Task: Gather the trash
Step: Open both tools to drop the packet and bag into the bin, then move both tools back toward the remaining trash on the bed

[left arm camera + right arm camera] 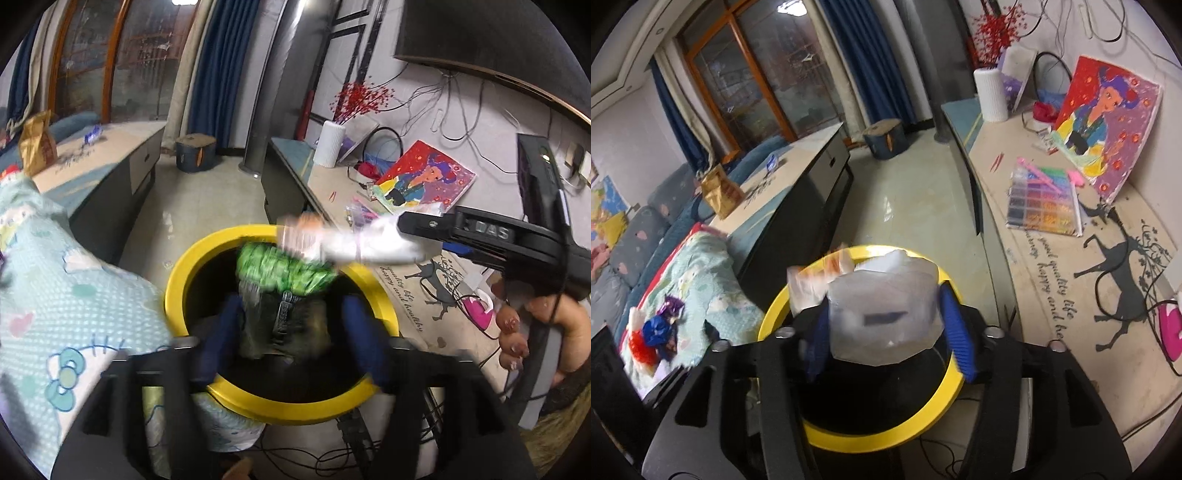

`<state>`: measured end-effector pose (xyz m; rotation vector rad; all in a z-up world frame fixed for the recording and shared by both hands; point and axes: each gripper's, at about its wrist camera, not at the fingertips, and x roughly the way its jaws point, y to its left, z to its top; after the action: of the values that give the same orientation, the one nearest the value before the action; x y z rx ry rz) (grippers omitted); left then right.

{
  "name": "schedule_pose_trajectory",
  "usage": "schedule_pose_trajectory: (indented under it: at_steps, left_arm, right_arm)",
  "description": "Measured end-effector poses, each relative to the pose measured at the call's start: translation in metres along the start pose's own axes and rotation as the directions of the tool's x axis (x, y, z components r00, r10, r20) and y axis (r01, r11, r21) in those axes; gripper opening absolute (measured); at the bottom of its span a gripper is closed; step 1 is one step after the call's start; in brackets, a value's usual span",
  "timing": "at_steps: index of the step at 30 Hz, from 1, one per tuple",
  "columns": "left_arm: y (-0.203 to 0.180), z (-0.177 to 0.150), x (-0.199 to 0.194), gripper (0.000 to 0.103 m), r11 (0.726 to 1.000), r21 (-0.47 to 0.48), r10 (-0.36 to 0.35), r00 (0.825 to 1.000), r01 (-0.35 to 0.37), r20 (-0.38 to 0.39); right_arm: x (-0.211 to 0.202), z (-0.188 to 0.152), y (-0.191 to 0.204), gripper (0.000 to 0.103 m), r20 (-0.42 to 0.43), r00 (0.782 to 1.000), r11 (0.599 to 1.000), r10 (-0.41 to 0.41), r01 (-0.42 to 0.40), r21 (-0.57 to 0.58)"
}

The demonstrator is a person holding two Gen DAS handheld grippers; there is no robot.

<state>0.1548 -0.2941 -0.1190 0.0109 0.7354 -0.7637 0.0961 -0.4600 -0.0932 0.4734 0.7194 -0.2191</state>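
Note:
A round bin with a yellow rim (pixel 295 410) stands on the floor right under both grippers. My left gripper (pixel 291 343) hangs over its mouth, blue fingers (pixel 221 339) spread apart. A green crinkled wrapper (pixel 284 273), blurred, sits loose between and just beyond them. My right gripper (pixel 886 339) is over the same bin rim (pixel 886 439). A clear and white plastic packet (pixel 882 317) with an orange printed end fills the gap between its blue fingers, blurred, not visibly pinched. In the left wrist view that packet (pixel 369 247) sticks out over the bin.
Several coloured wrappers (pixel 657 332) lie on a pale patterned blanket (pixel 713 280) at the left. A brown paper bag (pixel 718 192) stands on the low table. The sideboard at the right holds a bead box (pixel 1045 203), a painting (pixel 1108 122) and a white vase (pixel 990 96). Cables run on the floor.

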Motion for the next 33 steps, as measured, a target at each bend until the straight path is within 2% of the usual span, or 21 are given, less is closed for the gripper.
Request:
schedule_pose_trajectory:
  at_steps: [2,4,7,12,17,23,28,33]
  left_arm:
    - [0.005,-0.002,0.001,0.080,1.000,-0.022,-0.002,1.000,0.002,-0.003]
    - [0.008,-0.004,-0.001,0.091,0.999,-0.037,0.015,1.000,-0.015,-0.005]
    - [0.014,-0.006,-0.011,0.095,0.998,-0.059,0.031,1.000,-0.030,0.006]
    - [0.022,-0.005,-0.039,0.096,0.993,-0.053,0.105,0.994,-0.103,0.033]
    - [0.035,-0.004,-0.070,0.096,0.983,-0.055,0.178,0.982,-0.174,0.068]
    - [0.053,-0.002,-0.111,0.096,0.963,-0.096,0.264,0.956,-0.253,0.130]
    - [0.067,-0.002,-0.143,0.096,0.947,-0.135,0.314,0.932,-0.292,0.181]
    - [0.080,-0.005,-0.173,0.096,0.921,-0.182,0.379,0.899,-0.343,0.220]
  right_arm:
    - [0.001,-0.001,-0.002,0.062,0.001,1.000,1.000,-0.007,0.007,0.010]
    - [0.000,-0.002,-0.003,0.065,0.004,1.000,1.000,-0.014,0.014,0.016]
    - [-0.003,-0.003,-0.001,0.069,0.017,0.999,1.000,-0.027,0.026,0.015]
    - [-0.012,-0.005,0.015,0.075,0.058,0.998,1.000,0.000,0.002,-0.025]
    - [-0.019,-0.007,0.038,0.075,0.073,0.996,0.997,0.056,-0.051,-0.066]
    - [-0.027,-0.014,0.066,0.076,0.070,0.991,0.986,0.116,-0.107,-0.127]
    - [-0.033,-0.020,0.087,0.076,0.069,0.985,0.975,0.156,-0.142,-0.169]
    - [-0.041,-0.028,0.113,0.077,0.067,0.976,0.958,0.205,-0.187,-0.216]
